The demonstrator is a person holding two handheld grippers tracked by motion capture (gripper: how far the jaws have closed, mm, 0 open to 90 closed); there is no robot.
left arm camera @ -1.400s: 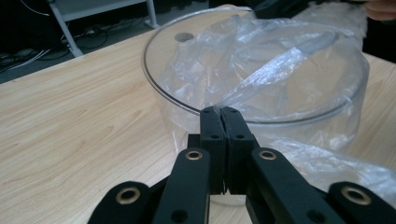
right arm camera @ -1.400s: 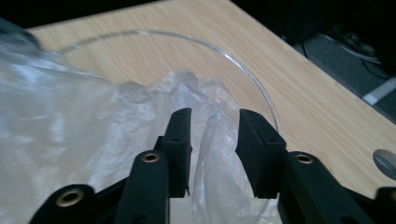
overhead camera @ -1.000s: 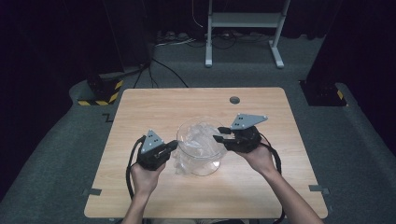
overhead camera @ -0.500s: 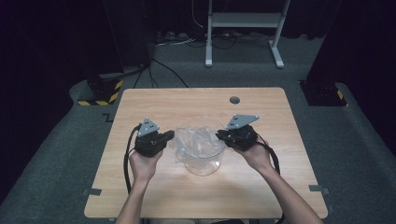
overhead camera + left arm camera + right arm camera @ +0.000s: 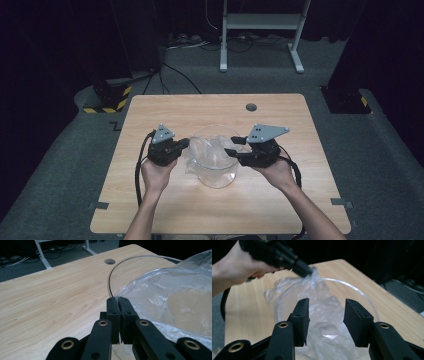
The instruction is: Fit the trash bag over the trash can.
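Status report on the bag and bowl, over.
Left tool shut on plastic bag edge at the glass bowl rim. Right tool open above the bag, jaws just opened, nothing pinched. Nothing in the way.

Left gripper (image 5: 119, 300) view: the right edge is cutting off the clear plastic bag (image 5: 175, 305), and the bag is hiding the far rim of the glass bowl (image 5: 109, 282). Right gripper (image 5: 325, 315) view: crumpled film is veiling the bowl's floor; the left edge is cropping the person's left hand (image 5: 234, 267). High view: the bottom edge is cutting both forearms, and the bag's folds are showing too small to tell.
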